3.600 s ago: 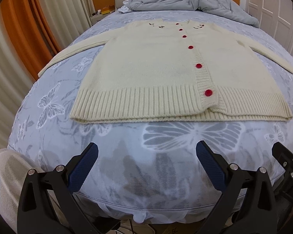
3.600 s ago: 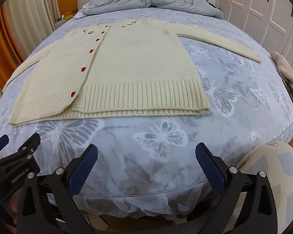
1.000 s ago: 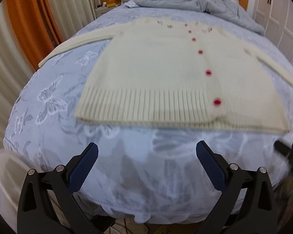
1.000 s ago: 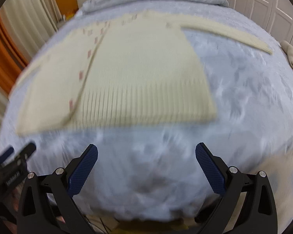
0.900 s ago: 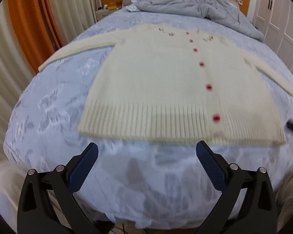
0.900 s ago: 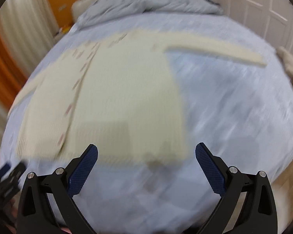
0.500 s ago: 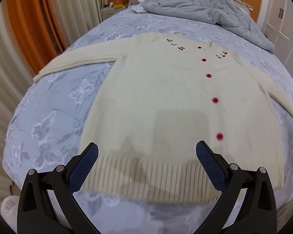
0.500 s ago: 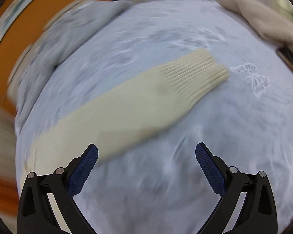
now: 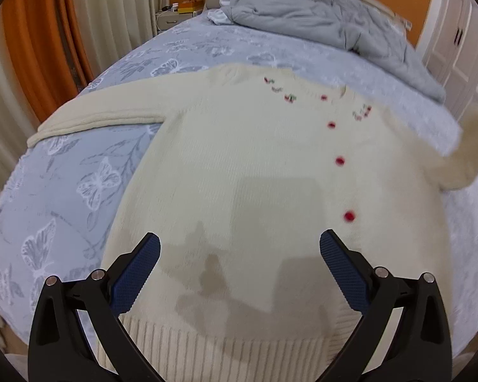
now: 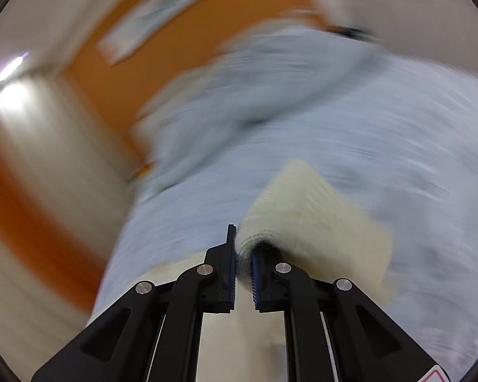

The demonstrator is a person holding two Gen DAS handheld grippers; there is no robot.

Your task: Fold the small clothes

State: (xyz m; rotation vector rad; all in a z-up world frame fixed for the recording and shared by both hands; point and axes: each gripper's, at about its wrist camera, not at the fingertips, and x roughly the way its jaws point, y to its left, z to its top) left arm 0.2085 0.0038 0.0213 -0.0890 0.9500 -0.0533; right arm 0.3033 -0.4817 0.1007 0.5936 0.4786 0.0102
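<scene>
A cream knit cardigan (image 9: 239,165) with red buttons lies flat on the bed, its left sleeve (image 9: 89,117) stretched out. My left gripper (image 9: 239,261) is open and empty, hovering over the cardigan's lower body. My right gripper (image 10: 242,251) is shut on the cuff of the right sleeve (image 10: 306,213) and holds it lifted above the bed. In the left wrist view that sleeve (image 9: 462,159) rises at the right edge. The right wrist view is heavily blurred.
The bed has a pale blue butterfly-print cover (image 9: 63,191). A grey duvet (image 9: 328,25) is bunched near the headboard. Orange and cream curtains (image 9: 41,38) hang at the left; white wardrobe doors (image 9: 455,41) stand at the right.
My right gripper went out to the right sleeve's cuff, shut on it and lifted it. My left gripper moved forward from the bed's foot to above the cardigan's body.
</scene>
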